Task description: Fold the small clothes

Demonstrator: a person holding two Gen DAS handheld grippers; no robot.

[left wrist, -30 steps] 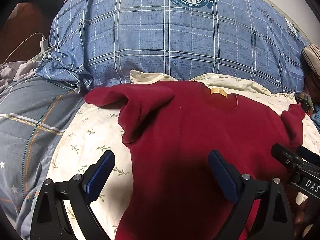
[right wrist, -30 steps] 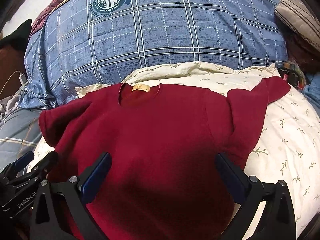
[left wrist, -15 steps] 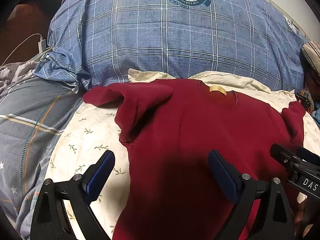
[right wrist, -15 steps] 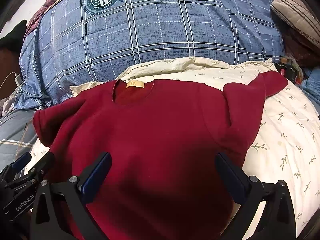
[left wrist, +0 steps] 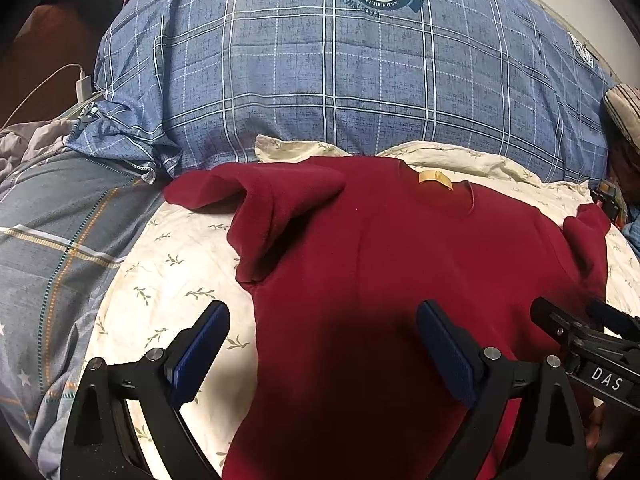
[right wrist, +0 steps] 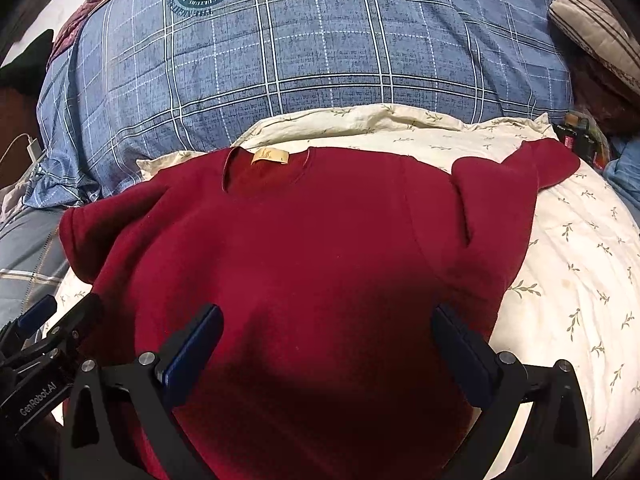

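A dark red small sweater (left wrist: 380,264) lies flat, neck away from me, on a cream leaf-print sheet (left wrist: 168,264); it also shows in the right wrist view (right wrist: 320,248). A tan label (left wrist: 434,178) sits inside the collar. Its left sleeve (left wrist: 256,200) is bunched and folded over itself; its right sleeve (right wrist: 516,184) is creased toward the far right. My left gripper (left wrist: 322,344) is open and empty above the sweater's lower left edge. My right gripper (right wrist: 326,348) is open and empty above the lower middle of the sweater.
A big blue plaid duvet (left wrist: 340,80) is piled behind the sweater. A grey plaid cover (left wrist: 52,240) lies at the left, with a white charger and cable (left wrist: 82,82) beyond it. A striped cushion (right wrist: 596,36) and small clutter (right wrist: 580,136) sit at the far right.
Both grippers have drawn back a little toward me and stayed open; the sweater sits slightly further away in both views and has not been touched.
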